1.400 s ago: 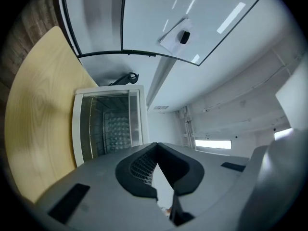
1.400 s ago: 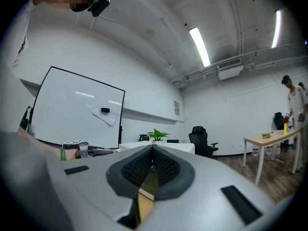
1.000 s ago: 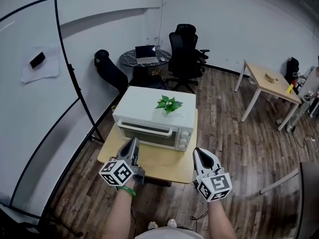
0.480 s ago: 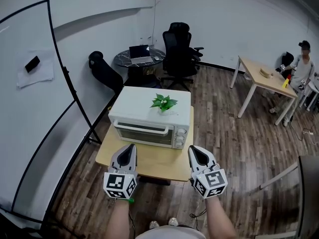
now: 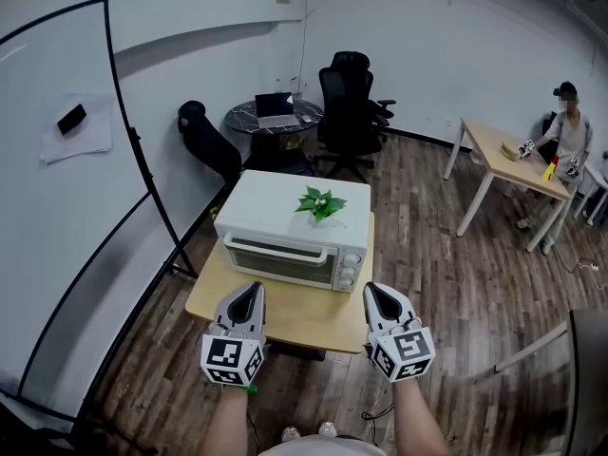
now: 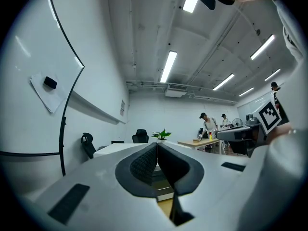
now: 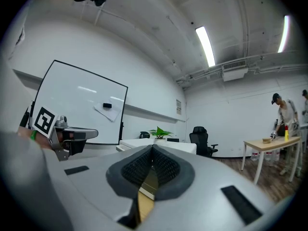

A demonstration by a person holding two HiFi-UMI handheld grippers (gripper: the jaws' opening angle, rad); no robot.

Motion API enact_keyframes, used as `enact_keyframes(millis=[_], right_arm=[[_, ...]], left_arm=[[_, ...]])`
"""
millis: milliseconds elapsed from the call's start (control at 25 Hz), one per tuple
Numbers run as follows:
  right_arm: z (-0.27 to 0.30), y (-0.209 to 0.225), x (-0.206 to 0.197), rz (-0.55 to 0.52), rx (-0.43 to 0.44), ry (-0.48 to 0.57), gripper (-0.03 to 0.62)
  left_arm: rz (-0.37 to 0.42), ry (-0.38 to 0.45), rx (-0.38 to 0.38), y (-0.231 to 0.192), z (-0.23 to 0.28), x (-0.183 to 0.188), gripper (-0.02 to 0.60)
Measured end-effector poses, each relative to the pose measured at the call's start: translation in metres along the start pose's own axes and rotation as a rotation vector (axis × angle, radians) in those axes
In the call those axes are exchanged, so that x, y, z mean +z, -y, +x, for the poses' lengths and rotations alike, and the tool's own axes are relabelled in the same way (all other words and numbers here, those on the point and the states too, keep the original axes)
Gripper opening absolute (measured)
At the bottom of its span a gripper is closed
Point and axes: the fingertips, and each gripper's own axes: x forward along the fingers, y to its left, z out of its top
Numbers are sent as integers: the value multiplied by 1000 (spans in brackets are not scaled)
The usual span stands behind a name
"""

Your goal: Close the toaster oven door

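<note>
A white toaster oven [image 5: 294, 231] stands on a small wooden table [image 5: 294, 316], its glass door [image 5: 280, 259] upright against the front, handle along the top. A small green plant [image 5: 321, 201] sits on its roof. My left gripper [image 5: 250, 294] hovers over the table's front edge, left of the door, jaws pressed together on nothing. My right gripper [image 5: 374, 294] hangs at the table's front right corner, also shut and empty. In the left gripper view the left gripper [image 6: 157, 146] points toward the plant [image 6: 162, 134]. The right gripper [image 7: 152, 148] likewise faces the plant [image 7: 159, 131].
A whiteboard [image 5: 66, 160] on a black frame stands to the left. Behind the oven are black office chairs [image 5: 350, 93] and a round table with a laptop [image 5: 277, 112]. At the far right a person [image 5: 566, 126] stands at a wooden desk [image 5: 508, 152].
The left gripper drew back from the oven front and straightened; both grippers now sit level at the table's front edge. A person has come into view at the far right desk.
</note>
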Motion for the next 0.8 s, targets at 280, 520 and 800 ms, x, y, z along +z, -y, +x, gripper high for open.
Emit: enact_keyframes(millis=[280,520,800], right_arm=[[0,5,1,-1,-4,5,1],[-1,7,4,-5,-5,8,1],[-4,9,5,-8,-7,7,1]], left_arm=[[-1,-3,0,2,2,0,14],[4,0,-4,5,3,4,14],[-1,3,-8,8,3,7,14]])
